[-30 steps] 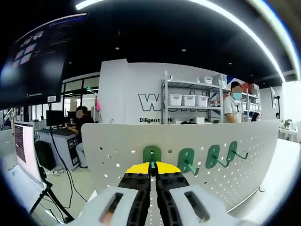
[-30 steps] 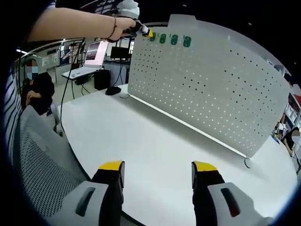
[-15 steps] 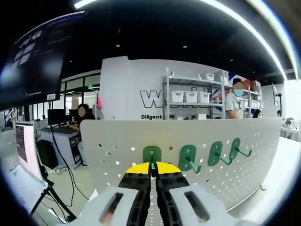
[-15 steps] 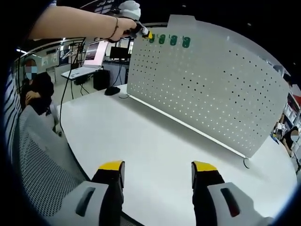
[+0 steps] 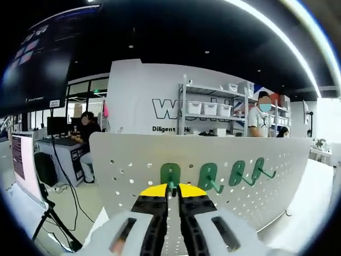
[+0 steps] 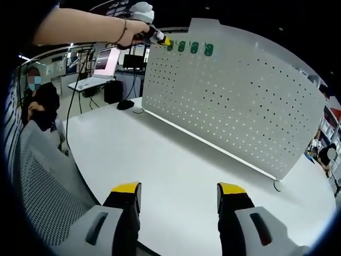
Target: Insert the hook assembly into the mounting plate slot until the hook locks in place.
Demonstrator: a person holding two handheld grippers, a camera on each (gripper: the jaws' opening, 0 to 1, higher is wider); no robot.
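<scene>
Along the top edge of the white pegboard mounting plate (image 5: 133, 160), in the left gripper view: four green hooks in a row. Leftmost green hook (image 5: 169, 174) sits directly ahead of the left gripper (image 5: 170, 191); its yellow-tipped fingers (image 5: 154, 191) are pressed together on the hook's lower stem. Three further green hooks (image 5: 234, 173) hang to its right, prongs angled outward.

In the right gripper view: right gripper (image 6: 180, 188), fingers spread wide with nothing between them, held low over the bare white worktop (image 6: 176, 160), well apart from the plate. Mounting plate stands upright on the worktop. The person's left hand (image 6: 136, 29) holds the left gripper at the plate's upper corner, beside the hook row.

Behind the plate: metal shelving (image 5: 213, 114) with white bins; monitor (image 5: 18, 160) at left.
</scene>
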